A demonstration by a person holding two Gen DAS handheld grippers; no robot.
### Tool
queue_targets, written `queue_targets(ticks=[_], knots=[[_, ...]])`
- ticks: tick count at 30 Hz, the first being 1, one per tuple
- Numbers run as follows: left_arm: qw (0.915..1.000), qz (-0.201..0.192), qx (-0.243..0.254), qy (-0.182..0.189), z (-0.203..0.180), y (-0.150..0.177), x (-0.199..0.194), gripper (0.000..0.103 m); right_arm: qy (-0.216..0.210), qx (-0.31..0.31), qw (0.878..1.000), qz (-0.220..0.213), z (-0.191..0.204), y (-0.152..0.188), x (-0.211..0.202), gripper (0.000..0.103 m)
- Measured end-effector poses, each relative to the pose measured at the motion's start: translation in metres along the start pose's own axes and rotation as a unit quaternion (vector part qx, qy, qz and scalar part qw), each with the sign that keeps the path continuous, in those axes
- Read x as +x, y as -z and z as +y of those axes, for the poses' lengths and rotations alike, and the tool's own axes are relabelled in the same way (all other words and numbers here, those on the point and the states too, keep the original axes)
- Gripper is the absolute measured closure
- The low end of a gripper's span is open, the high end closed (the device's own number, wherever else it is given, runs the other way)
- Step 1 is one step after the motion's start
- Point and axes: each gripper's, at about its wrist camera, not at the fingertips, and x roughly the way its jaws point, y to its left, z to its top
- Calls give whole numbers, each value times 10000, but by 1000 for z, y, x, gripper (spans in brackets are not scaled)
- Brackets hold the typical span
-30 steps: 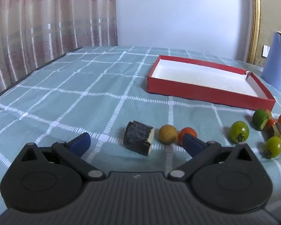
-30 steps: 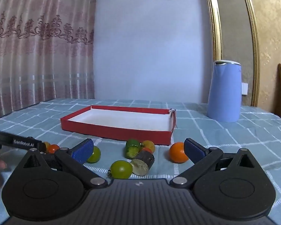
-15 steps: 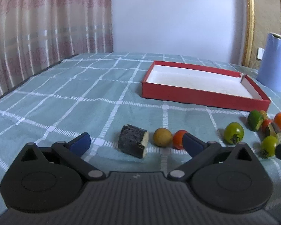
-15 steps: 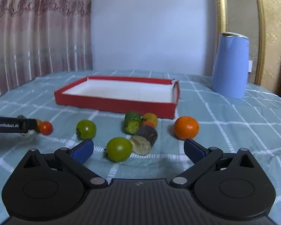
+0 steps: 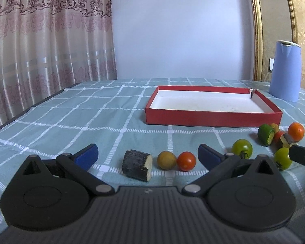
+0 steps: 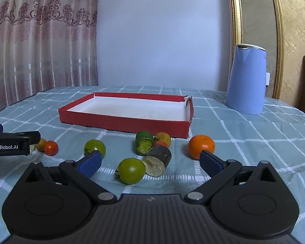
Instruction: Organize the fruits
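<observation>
While both tongs (image 5: 147, 153) (image 6: 150, 161) gape empty, fruit crowds before the red tray (image 6: 124, 121), perhaps touching

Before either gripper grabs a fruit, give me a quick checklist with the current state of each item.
1. Left gripper open, nothing held: ok.
2. Right gripper open, nothing held: ok.
3. Shallow red cardboard box with white inside has free room: ok, nothing lies in it.
4. Dark cut cane piece lies between the left fingers' line: ok.
5. Round green tomato ahead of the right gripper sits apart from neighbours: not ok, it appears to touch the dark cut stub.
6. Tall blue jug clear of the box: ok.
</observation>
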Motion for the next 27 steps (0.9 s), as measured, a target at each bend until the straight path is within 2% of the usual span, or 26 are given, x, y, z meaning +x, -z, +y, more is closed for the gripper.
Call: queue_targets(ticks=[27], knots=[[9994,332,-110,-45,5,4,7,0,-54,-98,9998,-134,3,5,-3,1]])
